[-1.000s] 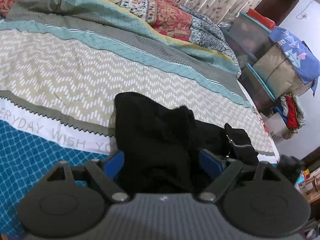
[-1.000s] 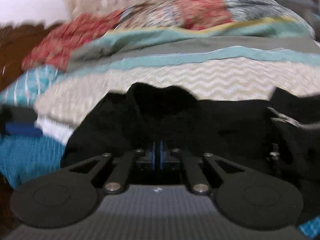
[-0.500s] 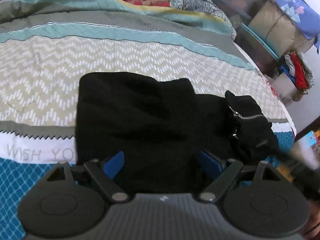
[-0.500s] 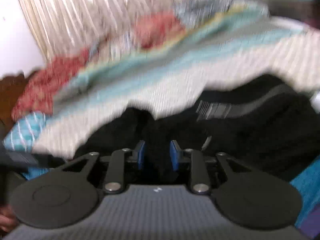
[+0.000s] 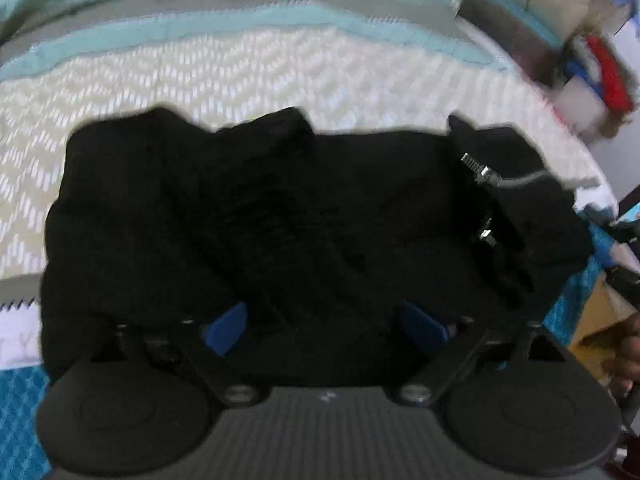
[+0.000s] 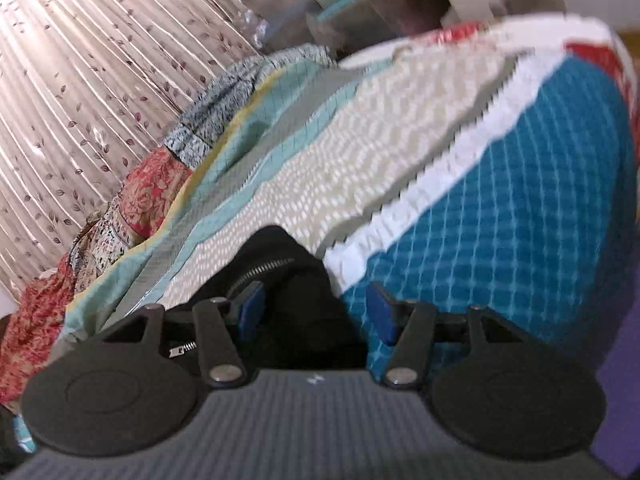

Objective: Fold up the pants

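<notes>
The black pants (image 5: 280,232) lay in a rumpled, partly folded heap on the bed (image 5: 248,68), across the cream chevron band of the bedspread and reaching down toward its blue diamond-patterned band. A metal zipper (image 5: 482,174) showed on the right part of the heap, its teeth and pull catching the light.

The left gripper (image 5: 324,326) hung over the near edge of the pants with its blue pads spread wide. Its jaws had just been opening a little further; black cloth lay between and below them, but the pads did not press on it, so it was released.

The right gripper (image 6: 316,312) was tilted over the end of the pants with the zipper (image 6: 260,270), at the edge of the blue band. Its jaws had just been opening from fully closed, and they stood apart with a fold of black cloth between them, not pinched.

A leaf-patterned curtain (image 6: 80,80) hung behind the bed, and storage boxes (image 5: 532,4) stood beside it. Both views were somewhat blurred.
</notes>
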A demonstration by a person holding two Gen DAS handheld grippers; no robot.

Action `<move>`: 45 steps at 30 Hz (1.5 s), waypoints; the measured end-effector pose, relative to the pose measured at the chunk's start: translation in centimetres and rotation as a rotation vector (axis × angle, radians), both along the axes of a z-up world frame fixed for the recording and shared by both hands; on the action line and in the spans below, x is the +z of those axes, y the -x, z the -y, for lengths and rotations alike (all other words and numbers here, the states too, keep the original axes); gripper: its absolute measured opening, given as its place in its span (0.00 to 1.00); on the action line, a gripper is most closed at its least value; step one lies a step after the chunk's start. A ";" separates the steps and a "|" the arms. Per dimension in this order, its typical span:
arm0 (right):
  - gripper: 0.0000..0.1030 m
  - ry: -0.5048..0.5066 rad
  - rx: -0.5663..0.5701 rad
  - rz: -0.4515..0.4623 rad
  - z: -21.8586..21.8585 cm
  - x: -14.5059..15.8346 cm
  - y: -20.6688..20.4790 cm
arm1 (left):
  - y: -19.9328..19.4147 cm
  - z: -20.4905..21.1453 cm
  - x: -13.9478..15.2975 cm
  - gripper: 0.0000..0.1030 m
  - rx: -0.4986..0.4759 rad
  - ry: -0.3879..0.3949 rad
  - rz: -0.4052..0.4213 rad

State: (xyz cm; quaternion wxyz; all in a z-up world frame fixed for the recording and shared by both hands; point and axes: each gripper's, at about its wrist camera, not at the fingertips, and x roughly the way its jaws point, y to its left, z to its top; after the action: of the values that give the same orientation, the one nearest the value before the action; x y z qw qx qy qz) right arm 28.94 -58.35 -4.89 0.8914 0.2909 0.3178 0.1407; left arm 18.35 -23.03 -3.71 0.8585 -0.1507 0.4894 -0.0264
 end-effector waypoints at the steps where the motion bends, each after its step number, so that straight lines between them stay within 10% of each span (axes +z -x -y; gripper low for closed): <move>1: 0.57 -0.011 0.025 -0.015 -0.3 -0.3 -0.1 | 0.1 -0.2 0.2 0.86 0.009 0.013 -0.008; 5: 0.23 0.030 0.092 -0.074 -1.8 0.7 -0.1 | 1.0 -2.4 2.9 0.83 0.066 0.146 0.002; 11: 0.19 -0.044 0.188 0.076 -4.2 6.5 2.6 | 6.9 -10.0 7.7 0.86 0.256 0.377 0.205; 18: 0.19 0.088 0.574 0.258 -17.2 12.1 7.9 | 14.9 -17.0 6.6 0.86 0.507 0.458 0.248; 25: 0.21 0.291 0.943 0.183 -30.8 6.7 14.8 | 18.2 -19.9 3.0 0.86 0.611 0.523 0.179; 28: 0.27 0.435 1.006 0.202 -33.5 3.5 15.7 | 18.4 -19.5 2.1 0.86 0.597 0.536 0.157; 31: 0.58 0.331 1.067 0.240 -31.7 5.9 16.1 | 17.8 -18.8 2.3 0.86 0.565 0.532 0.162; 36: 0.45 0.251 0.939 0.378 -25.2 10.1 14.4 | 15.5 -17.4 2.8 0.86 0.508 0.541 0.163; 38: 0.27 0.281 0.820 0.379 -22.9 10.6 12.5 | 13.8 -16.7 3.5 0.86 0.476 0.515 0.157; 43: 0.26 0.262 0.642 0.292 -18.1 9.8 8.9 | 8.4 -16.1 4.4 0.93 0.416 0.451 0.125; 45: 0.28 0.254 0.632 0.264 -17.5 8.7 8.6 | 6.6 -16.4 3.8 0.73 0.415 0.463 0.106</move>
State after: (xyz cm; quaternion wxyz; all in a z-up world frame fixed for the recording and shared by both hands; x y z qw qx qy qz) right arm 20.32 -40.90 3.80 0.8664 0.0446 0.2892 0.4048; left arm 11.72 -6.64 0.11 0.8129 -0.4372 0.3835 0.0310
